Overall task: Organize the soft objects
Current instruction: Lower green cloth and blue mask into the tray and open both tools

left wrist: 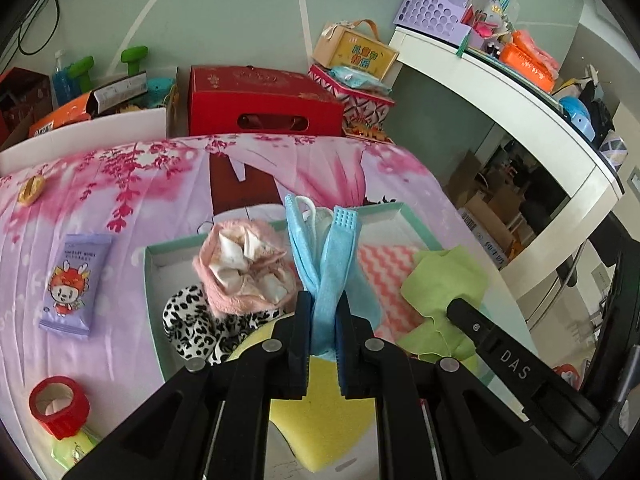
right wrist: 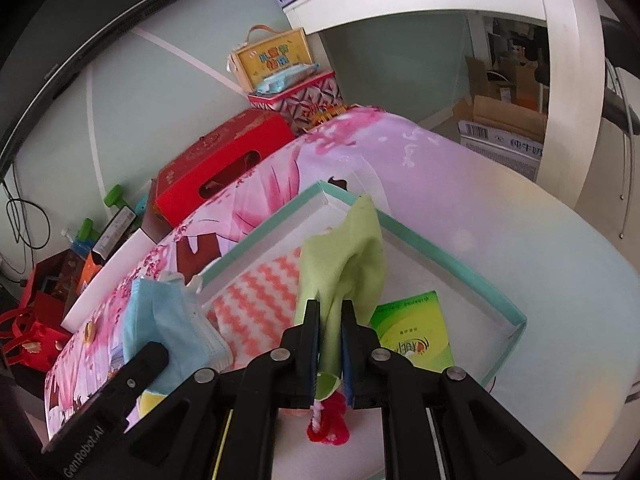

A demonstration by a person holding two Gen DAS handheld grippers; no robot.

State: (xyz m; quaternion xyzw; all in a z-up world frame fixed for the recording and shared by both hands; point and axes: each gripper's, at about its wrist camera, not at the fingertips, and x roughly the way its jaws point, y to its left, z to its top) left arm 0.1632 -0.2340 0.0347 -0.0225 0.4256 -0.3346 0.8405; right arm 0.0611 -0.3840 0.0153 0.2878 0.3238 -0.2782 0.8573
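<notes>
My left gripper is shut on a blue face mask and holds it above a teal-rimmed shallow box. In the box lie a pink fluffy item, a leopard-print cloth, a yellow sponge and a pink zigzag cloth. My right gripper is shut on a green cloth and holds it over the same box. The mask also shows in the right wrist view, the green cloth in the left wrist view.
A purple snack packet, a red tape roll and a small yellow item lie on the pink floral tablecloth. A red box stands behind the table. A green card and a red pipe-cleaner flower lie in the box.
</notes>
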